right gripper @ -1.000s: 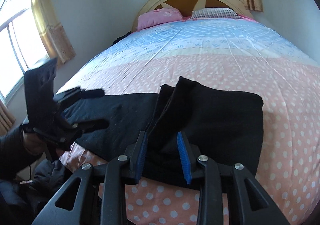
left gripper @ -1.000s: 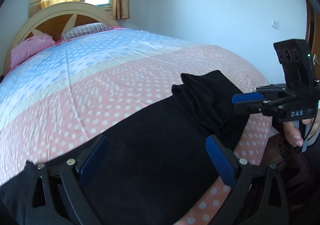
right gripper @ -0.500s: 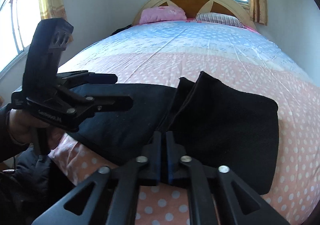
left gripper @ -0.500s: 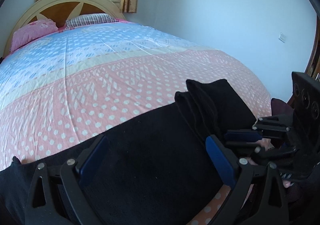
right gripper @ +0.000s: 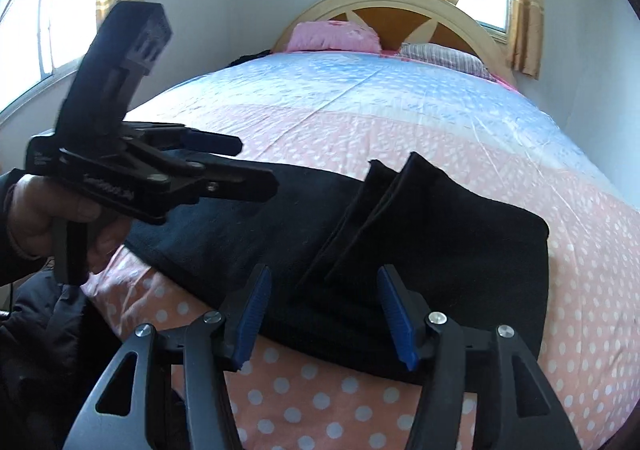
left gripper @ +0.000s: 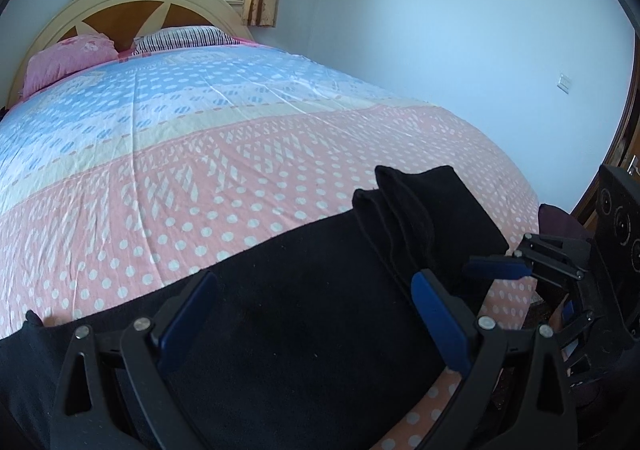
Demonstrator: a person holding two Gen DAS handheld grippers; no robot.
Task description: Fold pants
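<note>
Black pants [left gripper: 304,314] lie across the near edge of the bed, with one end folded back into a thicker flap [left gripper: 432,218]. They also show in the right wrist view [right gripper: 420,250]. My left gripper [left gripper: 316,314] is open and empty, hovering over the flat part of the pants. My right gripper [right gripper: 326,314] is open and empty, its fingers just above the near edge of the folded flap. It shows from the side in the left wrist view [left gripper: 496,270]. The left gripper shows in the right wrist view [right gripper: 240,166], held above the pants' left part.
The bed [left gripper: 240,154] has a pink, cream and blue dotted cover. Two pillows [left gripper: 72,58] lie by the wooden headboard [right gripper: 400,10]. White walls stand behind and to the right. A dark jacket [right gripper: 40,330] is below the bed's edge.
My right gripper was shut on the pants' folded edge half a second ago and has opened, letting go. The left gripper stayed open and tilted slightly over the pants.
</note>
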